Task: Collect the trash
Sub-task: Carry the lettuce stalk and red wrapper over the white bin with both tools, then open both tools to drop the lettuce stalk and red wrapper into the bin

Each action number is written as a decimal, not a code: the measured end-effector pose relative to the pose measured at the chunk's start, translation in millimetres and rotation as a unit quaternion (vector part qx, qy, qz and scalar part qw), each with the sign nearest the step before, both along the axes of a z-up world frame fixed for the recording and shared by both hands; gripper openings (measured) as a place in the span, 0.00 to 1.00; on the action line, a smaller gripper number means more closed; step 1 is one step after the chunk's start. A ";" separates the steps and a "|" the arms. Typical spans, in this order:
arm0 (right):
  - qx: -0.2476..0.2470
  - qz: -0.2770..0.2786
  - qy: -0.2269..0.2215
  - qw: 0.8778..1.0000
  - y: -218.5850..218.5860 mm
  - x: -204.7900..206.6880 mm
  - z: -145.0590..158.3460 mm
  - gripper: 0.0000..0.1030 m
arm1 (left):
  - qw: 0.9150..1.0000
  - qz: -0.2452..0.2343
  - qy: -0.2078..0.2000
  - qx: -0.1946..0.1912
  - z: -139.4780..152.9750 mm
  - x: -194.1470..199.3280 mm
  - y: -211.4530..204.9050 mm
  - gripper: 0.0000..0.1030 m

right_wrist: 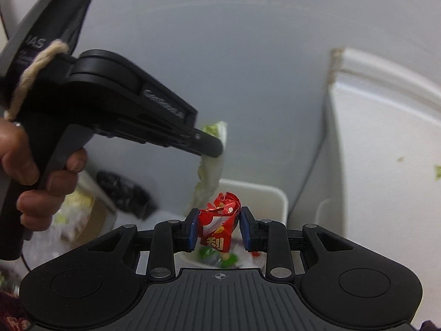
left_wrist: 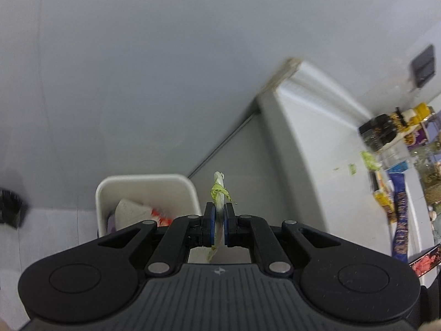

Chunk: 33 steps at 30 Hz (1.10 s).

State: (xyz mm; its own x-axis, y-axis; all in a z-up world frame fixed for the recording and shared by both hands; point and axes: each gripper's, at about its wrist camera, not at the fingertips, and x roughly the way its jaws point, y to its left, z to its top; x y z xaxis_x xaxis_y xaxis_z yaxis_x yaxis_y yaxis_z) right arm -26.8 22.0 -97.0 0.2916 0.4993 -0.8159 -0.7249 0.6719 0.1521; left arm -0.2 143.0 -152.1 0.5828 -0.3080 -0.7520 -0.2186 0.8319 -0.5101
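Note:
A pale green cabbage leaf (left_wrist: pixel 219 193) is pinched edge-on between the pads of my left gripper (left_wrist: pixel 219 224), which is shut on it above the white trash bin (left_wrist: pixel 143 183). From the right wrist view the same left gripper (right_wrist: pixel 212 143) comes in from the left in a person's hand (right_wrist: pixel 33 176), and the leaf (right_wrist: pixel 209 173) hangs down from it. My right gripper (right_wrist: pixel 219 227) is shut on a crumpled red snack wrapper (right_wrist: pixel 220 220) over the bin (right_wrist: pixel 261 193), which holds paper and wrappers.
A white table (left_wrist: pixel 317 143) stands to the right of the bin, with green leaf scraps (left_wrist: pixel 370 160), jars and packets along its far side. A black shoe (right_wrist: pixel 124 193) lies on the floor to the left, near a cardboard box (right_wrist: pixel 93 215). A grey wall is behind.

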 end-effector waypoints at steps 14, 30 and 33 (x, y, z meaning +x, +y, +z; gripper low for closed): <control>-0.110 -0.003 0.069 0.991 51.3 42.7 -94.2 0.28 | 0.995 0.008 0.101 0.005 -91.1 33.9 23.5 0.05; -0.172 -0.017 0.082 0.982 68.7 75.9 -136.6 0.31 | 0.986 -0.031 0.153 0.065 -130.2 67.0 17.7 0.06; -0.166 -0.018 0.087 0.982 73.6 76.4 -137.4 0.33 | 0.984 -0.036 0.161 0.069 -129.1 69.7 14.9 0.13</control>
State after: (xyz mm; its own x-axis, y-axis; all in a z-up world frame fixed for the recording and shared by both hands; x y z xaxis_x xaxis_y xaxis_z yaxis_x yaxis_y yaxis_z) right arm 49.6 95.6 -234.4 0.1465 0.1889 -0.9710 -0.6822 0.7301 0.0391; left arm 69.5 157.9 -281.2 0.2875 -0.2214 -0.9318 -0.2887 0.9076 -0.3047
